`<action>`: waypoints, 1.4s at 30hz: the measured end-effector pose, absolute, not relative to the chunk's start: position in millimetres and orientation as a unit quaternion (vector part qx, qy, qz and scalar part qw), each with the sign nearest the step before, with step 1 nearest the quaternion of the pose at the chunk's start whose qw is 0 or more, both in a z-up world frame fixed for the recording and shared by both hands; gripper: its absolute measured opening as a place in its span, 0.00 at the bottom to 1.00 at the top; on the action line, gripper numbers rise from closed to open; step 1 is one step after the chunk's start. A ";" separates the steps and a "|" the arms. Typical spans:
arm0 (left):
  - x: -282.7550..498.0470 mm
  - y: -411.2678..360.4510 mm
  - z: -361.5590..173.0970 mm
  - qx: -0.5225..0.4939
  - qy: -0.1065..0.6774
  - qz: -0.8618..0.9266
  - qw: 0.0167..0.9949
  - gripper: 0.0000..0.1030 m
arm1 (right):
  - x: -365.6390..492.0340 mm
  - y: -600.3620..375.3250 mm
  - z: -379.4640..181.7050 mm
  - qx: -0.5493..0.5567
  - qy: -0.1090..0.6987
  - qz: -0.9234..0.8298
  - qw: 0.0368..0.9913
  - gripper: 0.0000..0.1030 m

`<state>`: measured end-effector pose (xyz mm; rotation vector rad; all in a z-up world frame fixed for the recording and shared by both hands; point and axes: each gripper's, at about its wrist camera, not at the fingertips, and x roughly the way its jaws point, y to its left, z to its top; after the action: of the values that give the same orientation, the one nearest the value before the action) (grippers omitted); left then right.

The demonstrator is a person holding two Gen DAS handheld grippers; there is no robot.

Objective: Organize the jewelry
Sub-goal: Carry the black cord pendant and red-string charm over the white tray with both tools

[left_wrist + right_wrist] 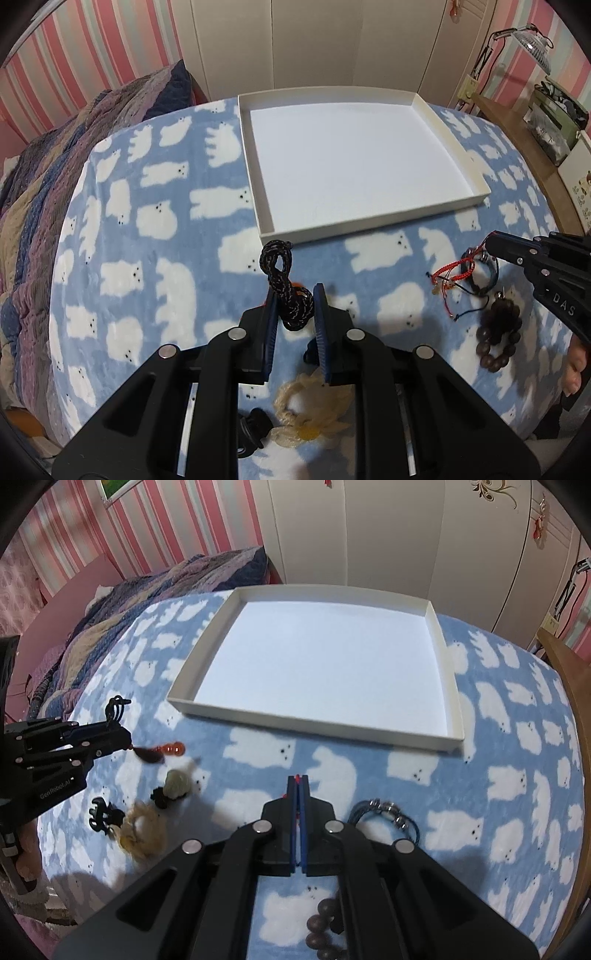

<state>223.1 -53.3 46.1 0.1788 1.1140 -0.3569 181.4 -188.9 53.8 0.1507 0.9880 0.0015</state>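
A shallow white tray (458, 205) lies on the blue bear-print blanket, also in the right wrist view (317, 723). My left gripper (295, 295) is shut on a black braided cord bracelet (282, 284), held just above the blanket in front of the tray. My right gripper (298, 777) is shut on a red string bracelet (448, 273), a bit of red showing at its tips. A dark cord bracelet with metal beads (388, 812) and a brown wooden bead bracelet (498, 336) lie beside it.
A cream hair scrunchie (142, 830), a black claw clip (101, 814), a pale carved pendant (177, 782) and an orange pendant with a tassel (168, 751) lie on the blanket at the left. A quilt (55, 166) is bunched at the far left. A wooden shelf edge (535, 162) stands at the right.
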 end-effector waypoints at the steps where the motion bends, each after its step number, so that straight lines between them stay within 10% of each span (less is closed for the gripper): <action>1: 224.9 -52.9 48.0 0.082 0.525 -0.168 0.831 0.17 | 182.7 -190.5 58.4 0.073 0.467 -0.001 0.881 0.00; 19: 302.9 -87.3 99.8 0.066 0.485 -0.150 0.859 0.17 | 252.7 -227.2 121.0 0.054 0.408 -0.063 0.909 0.00; 42: 466.7 -116.5 30.4 0.030 0.525 -0.083 0.847 0.17 | 407.0 -289.1 75.3 0.078 0.417 -0.134 0.895 0.00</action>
<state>466.7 -116.5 30.4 0.0629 1.1073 -0.1749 407.0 -289.1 75.3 0.1617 0.8654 -0.2770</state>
